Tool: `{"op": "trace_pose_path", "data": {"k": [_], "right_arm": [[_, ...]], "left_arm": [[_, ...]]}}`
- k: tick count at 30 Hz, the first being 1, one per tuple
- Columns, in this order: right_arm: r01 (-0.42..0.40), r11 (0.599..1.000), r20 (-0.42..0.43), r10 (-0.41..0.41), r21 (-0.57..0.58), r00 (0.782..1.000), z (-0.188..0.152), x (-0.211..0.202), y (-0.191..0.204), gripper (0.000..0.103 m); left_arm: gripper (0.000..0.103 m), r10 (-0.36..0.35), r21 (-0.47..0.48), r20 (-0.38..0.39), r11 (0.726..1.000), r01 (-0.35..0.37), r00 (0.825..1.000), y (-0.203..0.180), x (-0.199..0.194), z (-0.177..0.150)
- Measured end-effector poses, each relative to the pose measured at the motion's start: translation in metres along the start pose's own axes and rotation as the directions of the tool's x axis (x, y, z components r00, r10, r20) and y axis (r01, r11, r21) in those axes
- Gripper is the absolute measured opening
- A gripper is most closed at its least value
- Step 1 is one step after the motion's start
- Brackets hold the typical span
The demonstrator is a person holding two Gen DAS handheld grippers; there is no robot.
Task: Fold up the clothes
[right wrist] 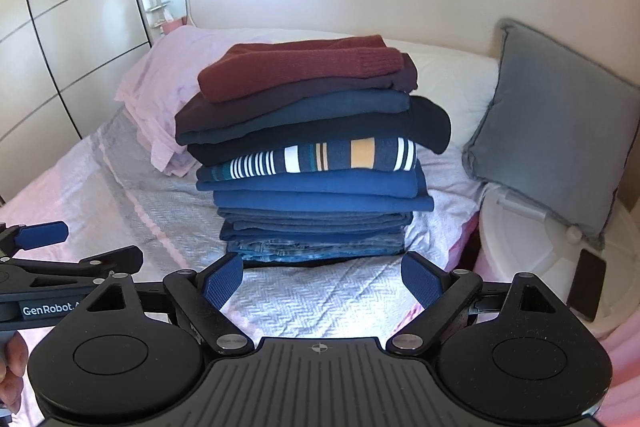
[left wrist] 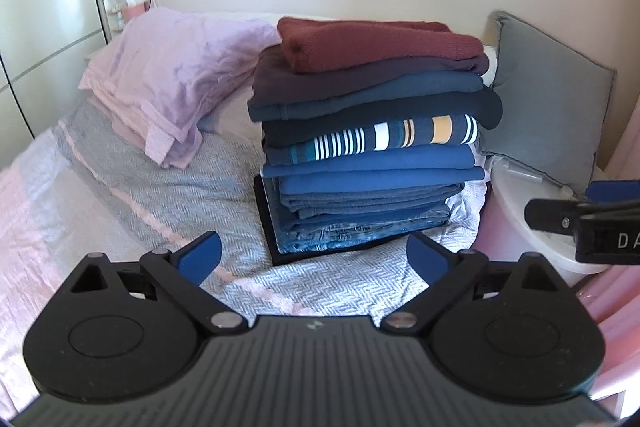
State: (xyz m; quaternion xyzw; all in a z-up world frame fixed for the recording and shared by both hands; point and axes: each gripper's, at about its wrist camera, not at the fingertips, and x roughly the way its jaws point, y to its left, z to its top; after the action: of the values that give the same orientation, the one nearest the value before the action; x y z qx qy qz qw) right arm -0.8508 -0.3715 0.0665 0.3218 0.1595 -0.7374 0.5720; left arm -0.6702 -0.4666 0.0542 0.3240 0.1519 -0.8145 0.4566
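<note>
Clothes sit folded in one tall stack (left wrist: 372, 131) on the bed (left wrist: 132, 195), straight ahead of both grippers. Nearest the cameras, the left gripper (left wrist: 314, 259) hangs over the herringbone bedspread (right wrist: 320, 299) with its jaws spread wide and nothing between them; the right gripper (right wrist: 322, 281) is the same, jaws wide apart and empty, just short of the stack's base. Each gripper shows at the edge of the other's view. The stack starts with jeans (right wrist: 316, 247) at the bottom, then several blue pieces, a striped top (right wrist: 328, 157) midway, dark navy layers, and a maroon knit sweater (right wrist: 300, 69) on top. Left of the stack lies a lilac pillow (left wrist: 176, 67). To the right, a grey cushion (right wrist: 556, 123) leans on a white round stand (right wrist: 532, 259) beside the bed. Beyond are a cream wall and wardrobe doors (right wrist: 68, 27).
</note>
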Motion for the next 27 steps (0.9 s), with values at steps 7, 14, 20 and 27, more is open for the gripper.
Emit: {"op": "trace_pose_path", "data": {"k": [7, 14, 20, 27], "right_arm": [[-0.004, 1.000, 0.024, 0.004, -0.008, 1.000, -0.004, 0.009, 0.003, 0.089], [-0.021, 1.000, 0.023, 0.022, -0.014, 1.000, -0.009, 0.007, -0.002, 0.089], [-0.034, 0.999, 0.024, 0.035, -0.034, 0.999, -0.013, 0.000, -0.004, 0.089], [-0.043, 0.998, 0.033, 0.045, -0.046, 0.998, -0.014, -0.006, -0.009, 0.089]], "left_arm": [[0.098, 0.032, 0.027, 0.013, 0.999, -0.033, 0.999, -0.006, 0.001, -0.007], [0.098, 0.052, 0.011, 0.018, 0.999, -0.052, 0.998, -0.013, -0.002, -0.012], [0.098, 0.052, -0.002, 0.011, 0.999, -0.052, 0.999, -0.024, -0.003, -0.013], [0.098, 0.061, 0.000, 0.015, 0.998, -0.061, 0.998, -0.033, -0.006, -0.015]]}}
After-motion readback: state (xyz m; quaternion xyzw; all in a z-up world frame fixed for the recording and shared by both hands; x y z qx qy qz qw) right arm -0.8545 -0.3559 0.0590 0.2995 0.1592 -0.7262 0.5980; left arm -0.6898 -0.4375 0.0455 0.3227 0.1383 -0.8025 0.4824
